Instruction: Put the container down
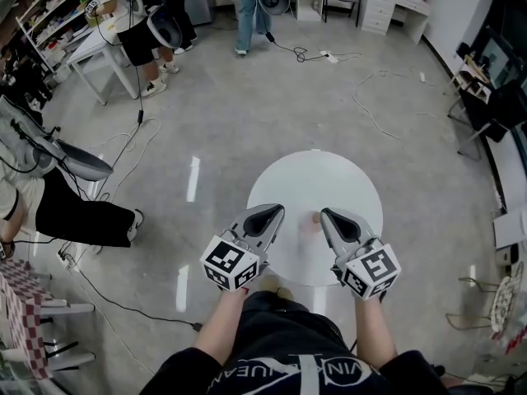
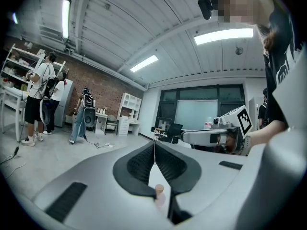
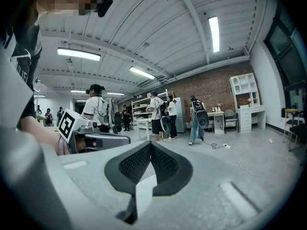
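Observation:
A round white table [image 1: 329, 175] stands in front of me. On it, between the two gripper tips, lies a small tan-pink object [image 1: 315, 218]; I cannot tell whether it is the container. It also shows through the gap under my left jaws as the small object [image 2: 159, 189]. My left gripper [image 1: 275, 211] hovers over the table's near left edge, its jaws shut with nothing in them [image 2: 154, 145]. My right gripper [image 1: 328, 215] hangs over the near right part, also shut and holding nothing [image 3: 150, 145]. Each gripper appears sideways in the other's view.
Several people stand at the far left by shelves [image 1: 49, 15] and a white table [image 1: 86, 56]. Cables [image 1: 379, 122] trail over the grey floor. White drawers [image 1: 383, 6] stand at the back, a person's dark-clad legs [image 1: 82, 212] at the left, and a checkered cloth [image 1: 20, 303] at the lower left.

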